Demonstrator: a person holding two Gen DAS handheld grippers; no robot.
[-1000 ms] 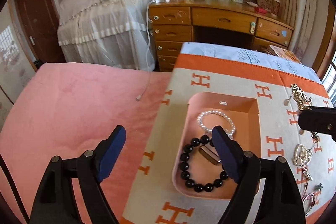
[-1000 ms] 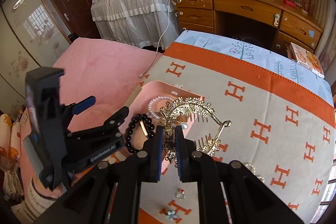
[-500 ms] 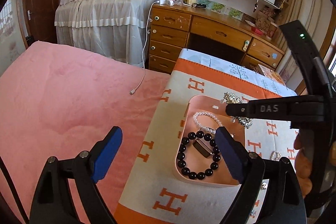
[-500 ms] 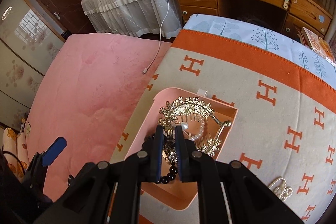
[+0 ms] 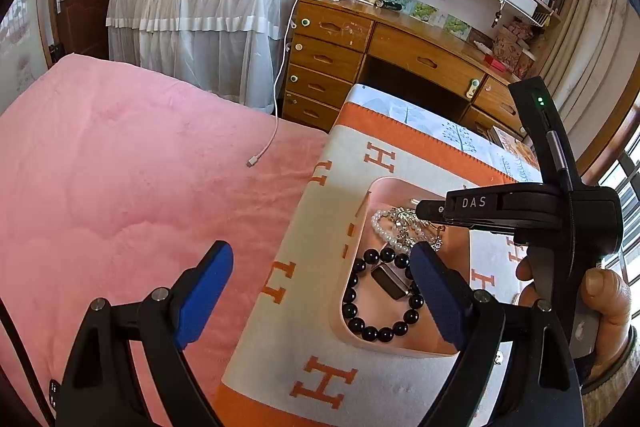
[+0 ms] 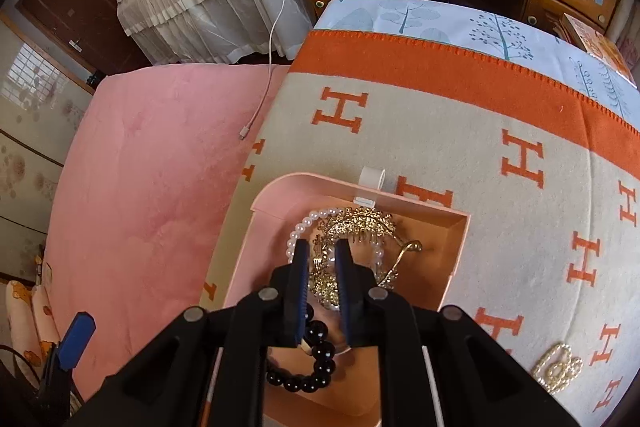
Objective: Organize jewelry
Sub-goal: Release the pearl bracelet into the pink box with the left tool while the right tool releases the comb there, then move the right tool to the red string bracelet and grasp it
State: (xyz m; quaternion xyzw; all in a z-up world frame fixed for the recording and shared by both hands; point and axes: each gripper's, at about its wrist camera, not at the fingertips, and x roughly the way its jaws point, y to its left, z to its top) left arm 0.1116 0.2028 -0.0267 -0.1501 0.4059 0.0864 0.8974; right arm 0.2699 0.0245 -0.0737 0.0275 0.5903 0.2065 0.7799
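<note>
Left gripper [image 5: 322, 275]: jaws wide apart, nothing between them, hovering over the seam where the pink bedcover [image 5: 120, 187] meets the H-patterned blanket [image 6: 460, 155]. Pink box [image 6: 460, 247] sits on the blanket near its left edge; inside lie a black bead bracelet [image 5: 380, 295], a pearl bracelet [image 6: 298, 235] and a gold hair comb [image 6: 360, 227]. Right gripper [image 6: 321, 259]: jaws just starting to part, the comb between them and down in the box, pads possibly still touching it. Gold chain piece [image 6: 558, 371] on the blanket, far right
</note>
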